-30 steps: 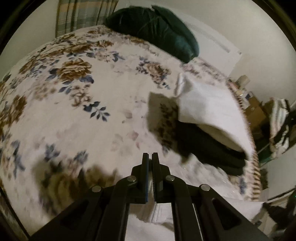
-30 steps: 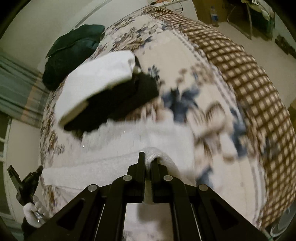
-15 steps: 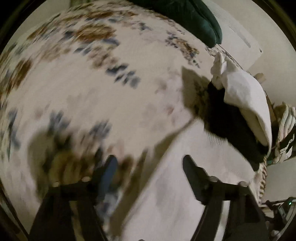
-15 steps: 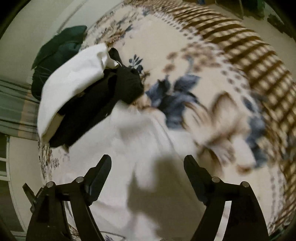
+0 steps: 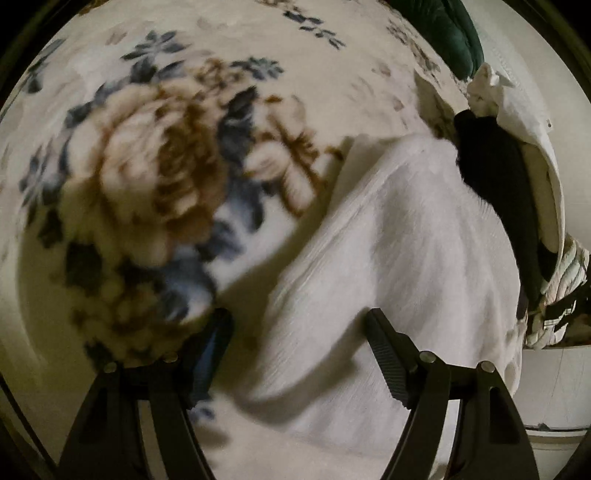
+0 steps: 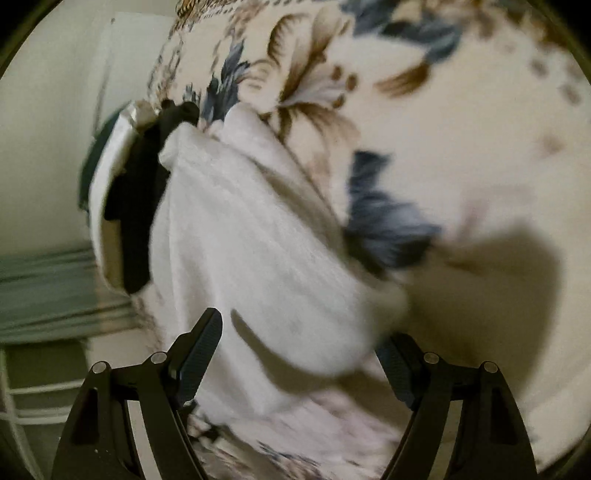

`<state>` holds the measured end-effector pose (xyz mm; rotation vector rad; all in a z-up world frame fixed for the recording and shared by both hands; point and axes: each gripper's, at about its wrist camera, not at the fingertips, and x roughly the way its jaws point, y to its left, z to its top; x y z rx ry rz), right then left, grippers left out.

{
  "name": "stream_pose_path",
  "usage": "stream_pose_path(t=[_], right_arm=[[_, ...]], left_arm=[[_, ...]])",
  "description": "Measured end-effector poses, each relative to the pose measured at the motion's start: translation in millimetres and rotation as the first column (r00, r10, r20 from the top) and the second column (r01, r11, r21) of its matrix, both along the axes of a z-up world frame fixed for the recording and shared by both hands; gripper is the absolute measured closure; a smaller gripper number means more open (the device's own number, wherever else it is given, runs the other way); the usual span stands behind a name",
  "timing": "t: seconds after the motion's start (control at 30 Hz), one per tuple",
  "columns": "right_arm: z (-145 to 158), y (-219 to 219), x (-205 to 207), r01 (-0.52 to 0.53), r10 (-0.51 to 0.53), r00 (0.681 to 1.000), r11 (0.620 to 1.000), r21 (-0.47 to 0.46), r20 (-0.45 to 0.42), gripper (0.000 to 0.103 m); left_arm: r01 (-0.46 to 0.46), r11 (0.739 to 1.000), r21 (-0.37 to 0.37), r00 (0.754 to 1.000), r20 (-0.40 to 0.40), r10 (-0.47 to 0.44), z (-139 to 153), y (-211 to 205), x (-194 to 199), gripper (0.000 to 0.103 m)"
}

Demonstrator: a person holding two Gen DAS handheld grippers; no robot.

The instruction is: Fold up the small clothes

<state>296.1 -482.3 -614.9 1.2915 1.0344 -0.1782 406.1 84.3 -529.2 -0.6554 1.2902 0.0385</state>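
Note:
A white garment (image 5: 399, 258) lies folded on the floral bedspread (image 5: 147, 177); it also shows in the right wrist view (image 6: 251, 240). My left gripper (image 5: 299, 347) is open and empty, low over the garment's near edge. My right gripper (image 6: 299, 354) is open and empty, low over the same garment. Past it lies a pile with a black garment (image 5: 495, 192) under a white one (image 5: 532, 125); the pile's black piece shows in the right wrist view (image 6: 136, 206) too.
A dark green cushion (image 5: 443, 29) lies at the far side of the bed. Striped cloth (image 5: 561, 288) lies beyond the bed's edge at the right. A wall and a striped curtain (image 6: 55, 288) stand to the left in the right wrist view.
Both grippers were shut on the white garment a second ago; they opened, let it drop onto the bed, and have moved down close to it.

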Motion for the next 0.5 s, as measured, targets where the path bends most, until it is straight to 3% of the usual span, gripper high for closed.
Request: stream_pose_path(t=[0.03,0.07,0.1,0.13,0.23,0.37,0.5], right_arm=[[-6.2,1.0,1.9,0.019,-0.019,1.000,1.000,0.008,0.016,0.022],[-9.2,0.2,3.7,0.042,-0.042,0.999,0.999,0.013,0.028,0.025],[-11.0,0.1,5.7,0.060,-0.060,0.997,0.998,0.017,0.039,0.037],[-13.0,1.9,7.7,0.066,-0.067,0.997,0.998,0.017,0.040,0.060],[-7.8,8.6,7.3,0.086,-0.086,0.995,0.996,-0.007,0.042,0.073],[12.3,11.4,-5.3,0.090,-0.090,0.995,0.996,-0.010,0.045,0.077],[39.7,17.1,-33.5,0.038,-0.037,0.999,0.999,-0.032,0.036,0.078]], left_arm=[[-0.004,1.000,0.001,1.000,0.011,0.004,1.3,-2.6,3.6,0.031],[-0.010,1.000,-0.003,0.999,0.042,0.010,4.3,-4.4,4.6,0.048],[-0.011,1.000,0.002,0.998,0.063,0.011,7.6,-6.9,6.3,0.092],[-0.001,1.000,0.009,0.997,0.076,0.000,10.9,-10.5,7.7,0.093],[-0.008,0.998,0.061,0.989,0.147,-0.001,31.0,-15.5,2.5,0.094],[-0.003,0.998,0.069,0.978,0.209,-0.012,64.7,-3.1,-22.4,0.095],[0.034,0.997,0.076,0.981,0.186,-0.047,83.7,8.0,-58.4,0.095]])
